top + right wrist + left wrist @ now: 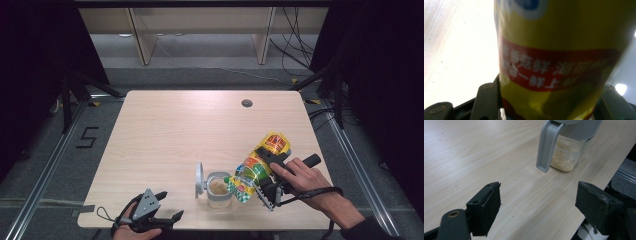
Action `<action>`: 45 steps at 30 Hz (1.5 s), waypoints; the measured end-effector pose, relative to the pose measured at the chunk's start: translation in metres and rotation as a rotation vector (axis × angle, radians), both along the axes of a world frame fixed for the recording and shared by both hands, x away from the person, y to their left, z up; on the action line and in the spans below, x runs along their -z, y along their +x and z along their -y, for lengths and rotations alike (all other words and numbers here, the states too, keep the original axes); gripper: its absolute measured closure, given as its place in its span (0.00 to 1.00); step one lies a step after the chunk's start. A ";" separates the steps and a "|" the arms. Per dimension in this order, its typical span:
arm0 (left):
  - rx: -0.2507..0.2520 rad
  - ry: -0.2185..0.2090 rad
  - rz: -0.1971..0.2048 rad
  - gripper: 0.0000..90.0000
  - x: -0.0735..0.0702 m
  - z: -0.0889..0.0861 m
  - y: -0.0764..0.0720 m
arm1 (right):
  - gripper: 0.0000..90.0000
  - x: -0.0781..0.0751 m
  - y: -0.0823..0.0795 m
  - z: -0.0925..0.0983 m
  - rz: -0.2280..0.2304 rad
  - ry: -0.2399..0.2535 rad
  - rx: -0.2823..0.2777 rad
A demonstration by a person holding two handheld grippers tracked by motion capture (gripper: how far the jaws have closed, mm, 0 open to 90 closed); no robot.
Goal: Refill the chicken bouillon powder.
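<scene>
From the high view, we are tipping a yellow bag (257, 165) over a small jar (219, 189) near the front edge of the table (165, 125), its open corner hanging at the jar's mouth; the right gripper (265, 172) is squeezing the bag around its middle. We are judging it light, soft and crinkly, so a mid-body hold seems best. In the left gripper view, the left gripper (537, 202) is resting with jaws wide apart and empty, the jar (567, 152) ahead looking hard and breakable, part full of crumbs. In the right gripper view, the bag (564, 50) is sitting clamped between the jaws
</scene>
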State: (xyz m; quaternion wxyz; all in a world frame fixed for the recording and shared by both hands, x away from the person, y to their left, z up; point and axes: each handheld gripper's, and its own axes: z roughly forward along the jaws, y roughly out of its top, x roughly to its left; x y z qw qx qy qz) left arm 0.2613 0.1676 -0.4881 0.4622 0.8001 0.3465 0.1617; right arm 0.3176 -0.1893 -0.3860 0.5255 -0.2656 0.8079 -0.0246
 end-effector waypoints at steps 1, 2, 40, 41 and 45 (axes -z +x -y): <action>0.000 0.000 0.001 0.22 0.000 0.000 0.000 | 0.52 0.001 0.000 0.000 0.000 0.003 0.001; -0.001 0.000 0.002 0.22 0.000 0.000 0.000 | 0.52 0.001 0.000 0.000 0.001 0.006 0.004; -0.004 -0.003 -0.005 0.22 0.000 0.000 0.000 | 0.56 0.001 -0.001 -0.001 0.021 -0.022 -0.020; -0.002 -0.003 -0.004 0.22 0.000 0.000 0.000 | 0.56 0.002 -0.001 -0.001 0.023 -0.012 -0.030; -0.002 -0.001 -0.004 0.22 0.000 0.000 0.000 | 0.56 0.002 -0.002 0.000 0.026 -0.010 -0.028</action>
